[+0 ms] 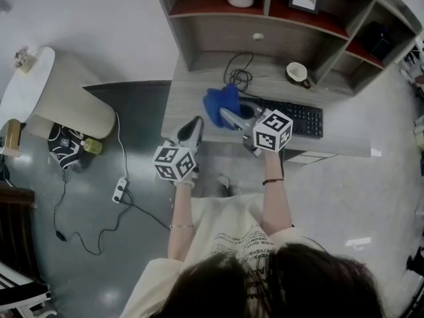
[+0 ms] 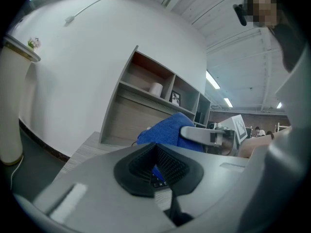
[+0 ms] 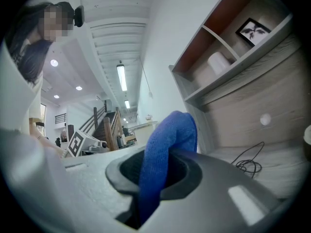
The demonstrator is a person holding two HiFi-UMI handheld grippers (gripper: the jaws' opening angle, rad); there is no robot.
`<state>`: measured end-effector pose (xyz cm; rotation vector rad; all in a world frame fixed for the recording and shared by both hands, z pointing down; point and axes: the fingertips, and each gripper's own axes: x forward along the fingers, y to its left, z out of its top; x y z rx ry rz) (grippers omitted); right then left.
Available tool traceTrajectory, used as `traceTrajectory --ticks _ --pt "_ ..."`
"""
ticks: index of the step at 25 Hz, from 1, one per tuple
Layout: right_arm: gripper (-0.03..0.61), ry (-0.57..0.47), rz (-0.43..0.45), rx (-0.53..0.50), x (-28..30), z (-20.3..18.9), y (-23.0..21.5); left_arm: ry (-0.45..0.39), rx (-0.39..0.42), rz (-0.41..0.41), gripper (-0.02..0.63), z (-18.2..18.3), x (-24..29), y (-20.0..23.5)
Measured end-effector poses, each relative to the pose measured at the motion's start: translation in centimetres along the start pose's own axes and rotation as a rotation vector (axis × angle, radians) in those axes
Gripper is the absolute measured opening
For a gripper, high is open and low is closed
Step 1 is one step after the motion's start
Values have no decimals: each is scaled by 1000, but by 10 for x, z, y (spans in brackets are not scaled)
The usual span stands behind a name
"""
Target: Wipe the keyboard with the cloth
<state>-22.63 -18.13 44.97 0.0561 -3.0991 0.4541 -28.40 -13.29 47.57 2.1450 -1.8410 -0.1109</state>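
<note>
While I hold both grippers over the near edge of the desk [image 1: 189, 105], the right gripper [image 1: 230, 116] has its jaws clamped shut on the blue cloth [image 1: 220, 102]. In the right gripper view, a fold of cloth stands up between the pads and bulges above them. From the head view, the cloth sits at the left end of the black keyboard [image 1: 301, 119], hiding that end; I can't tell whether it touches the keys. The keyboard lies along the desk, running right from the cloth.

My left gripper [image 1: 195, 130] is just left of the cloth and nearer to me, over the desk's near edge. Its jaws are pressed together with nothing between them, and only a sliver of cloth and keys shows past the pads. A looped black cable [image 1: 239, 76] lies on the desk beyond the cloth, and a small cup [image 1: 297, 71] sits far right.
</note>
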Motion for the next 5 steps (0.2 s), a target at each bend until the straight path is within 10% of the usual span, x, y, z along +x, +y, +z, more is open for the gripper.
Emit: traceTrajectory --ticks 5 --pt "52 -7 4 -5 -3 3 -1 -5 5 0 -3 1 2 -2"
